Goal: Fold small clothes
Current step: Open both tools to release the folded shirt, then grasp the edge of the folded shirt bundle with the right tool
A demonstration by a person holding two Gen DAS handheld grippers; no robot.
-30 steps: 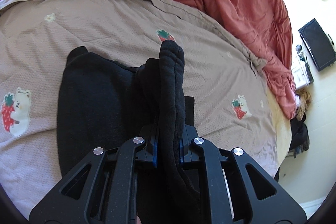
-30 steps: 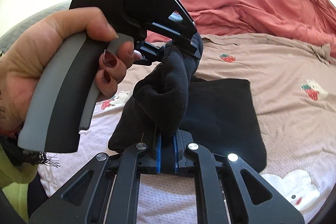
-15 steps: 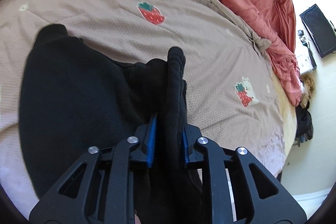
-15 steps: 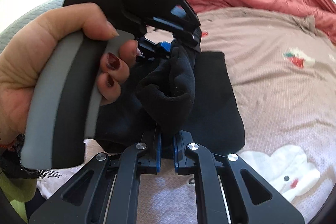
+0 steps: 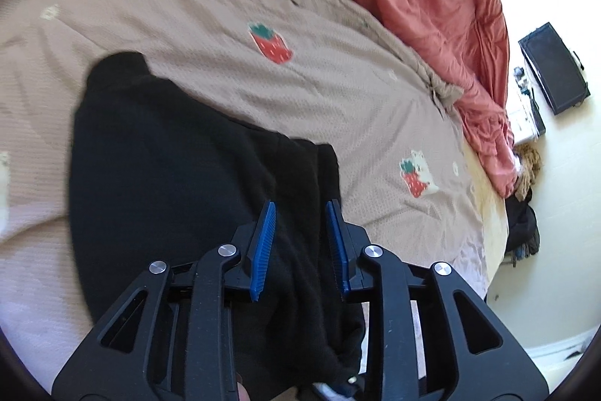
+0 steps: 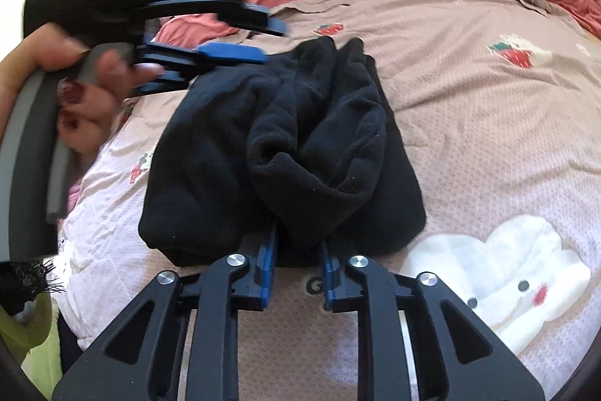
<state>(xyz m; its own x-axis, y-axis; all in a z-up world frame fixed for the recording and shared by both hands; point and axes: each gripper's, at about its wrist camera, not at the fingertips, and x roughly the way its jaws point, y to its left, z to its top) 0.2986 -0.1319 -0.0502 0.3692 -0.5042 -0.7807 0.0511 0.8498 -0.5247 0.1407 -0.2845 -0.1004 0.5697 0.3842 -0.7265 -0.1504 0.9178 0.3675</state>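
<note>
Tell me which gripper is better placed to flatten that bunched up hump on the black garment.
Probably the right gripper: the raised bunch of the black garment sits directly at its opening jaws. The left gripper, also opening, is over a flatter part.

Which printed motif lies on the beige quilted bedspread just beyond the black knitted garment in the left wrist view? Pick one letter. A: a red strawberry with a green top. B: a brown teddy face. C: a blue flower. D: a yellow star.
A: a red strawberry with a green top sits alone on the beige quilted bedspread, just past the far edge of the black knitted garment.
</note>
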